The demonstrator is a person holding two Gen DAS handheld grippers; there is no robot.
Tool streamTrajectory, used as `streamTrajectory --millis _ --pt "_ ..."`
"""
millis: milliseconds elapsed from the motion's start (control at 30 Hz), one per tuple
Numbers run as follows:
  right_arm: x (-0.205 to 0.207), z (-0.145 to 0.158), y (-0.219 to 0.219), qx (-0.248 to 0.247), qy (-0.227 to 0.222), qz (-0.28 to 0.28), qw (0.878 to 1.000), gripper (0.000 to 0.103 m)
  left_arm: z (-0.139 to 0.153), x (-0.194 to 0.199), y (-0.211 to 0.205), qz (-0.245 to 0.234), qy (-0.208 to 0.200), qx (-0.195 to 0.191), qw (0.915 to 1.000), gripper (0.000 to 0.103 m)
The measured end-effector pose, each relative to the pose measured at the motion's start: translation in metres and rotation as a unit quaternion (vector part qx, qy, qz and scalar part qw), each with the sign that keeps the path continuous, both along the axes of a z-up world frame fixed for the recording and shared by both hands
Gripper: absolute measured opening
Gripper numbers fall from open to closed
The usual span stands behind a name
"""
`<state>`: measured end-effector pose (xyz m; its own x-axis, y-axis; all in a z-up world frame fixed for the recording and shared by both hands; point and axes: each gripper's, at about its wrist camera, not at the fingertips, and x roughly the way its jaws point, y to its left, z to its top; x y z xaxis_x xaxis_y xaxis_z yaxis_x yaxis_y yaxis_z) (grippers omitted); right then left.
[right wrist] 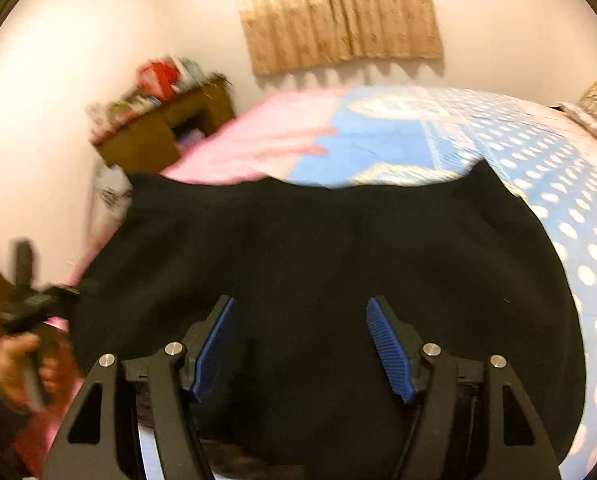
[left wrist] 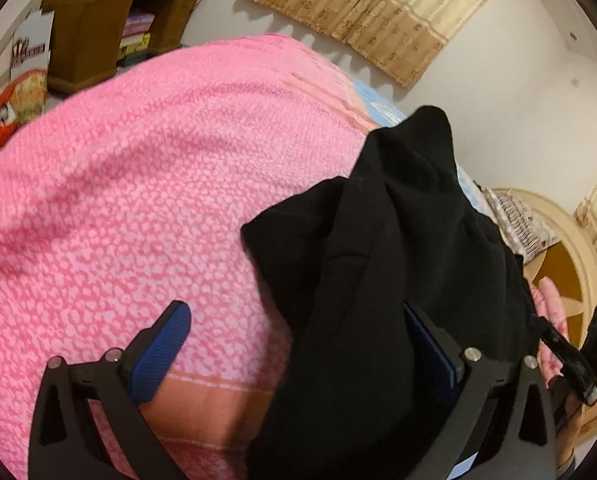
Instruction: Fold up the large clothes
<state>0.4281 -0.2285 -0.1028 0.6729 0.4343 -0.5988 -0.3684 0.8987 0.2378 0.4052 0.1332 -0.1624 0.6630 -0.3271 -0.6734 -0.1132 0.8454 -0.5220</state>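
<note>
Black garment [left wrist: 382, 264] bunched on a pink textured blanket [left wrist: 146, 184], draped over the right finger of the left hand-held gripper [left wrist: 298, 344], jaws spread wide. Brown wooden cabinet [left wrist: 98, 28] and beige curtain [left wrist: 378, 12] behind.

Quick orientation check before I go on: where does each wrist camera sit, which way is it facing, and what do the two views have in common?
Left wrist: rides the left gripper, angled down over the pink blanket; its jaws stand open, black garment draped over the right finger; the right gripper shows at right.
Right wrist: rides the right gripper, looking down at the garment spread on the dotted blue sheet; jaws open, nothing between; a hand holds the left gripper at left.
Shared: garment, blanket, beige curtain, wooden cabinet.
</note>
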Motion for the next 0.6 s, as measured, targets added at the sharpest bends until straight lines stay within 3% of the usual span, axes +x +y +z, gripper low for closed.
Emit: streamTrajectory --millis 100,233,300,500,600 --pt "-0.012 0.007 0.031 -0.018 -0.016 0.041 0.999 0.068 0.000 0.000 -0.002 0.000 -0.006 0.001 1.0000 0.103" --pt "0.003 -0.043 0.073 -0.107 0.036 0.054 0.992 0.068 0.002 0.003 -0.006 -0.006 -0.005 0.005 1.0000 0.103" --pt "-0.006 -0.053 0.083 -0.135 -0.010 0.050 0.990 0.069 0.005 0.002 -0.007 -0.008 -0.007 0.026 0.9996 0.103" --pt "-0.014 -0.054 0.082 -0.129 -0.014 0.044 0.991 0.069 0.016 0.003 -0.026 -0.013 -0.020 0.110 0.9936 0.103" --pt "-0.010 -0.052 0.086 -0.131 -0.008 0.041 0.991 0.069 0.017 0.004 -0.031 -0.010 -0.027 0.134 0.9906 0.103"
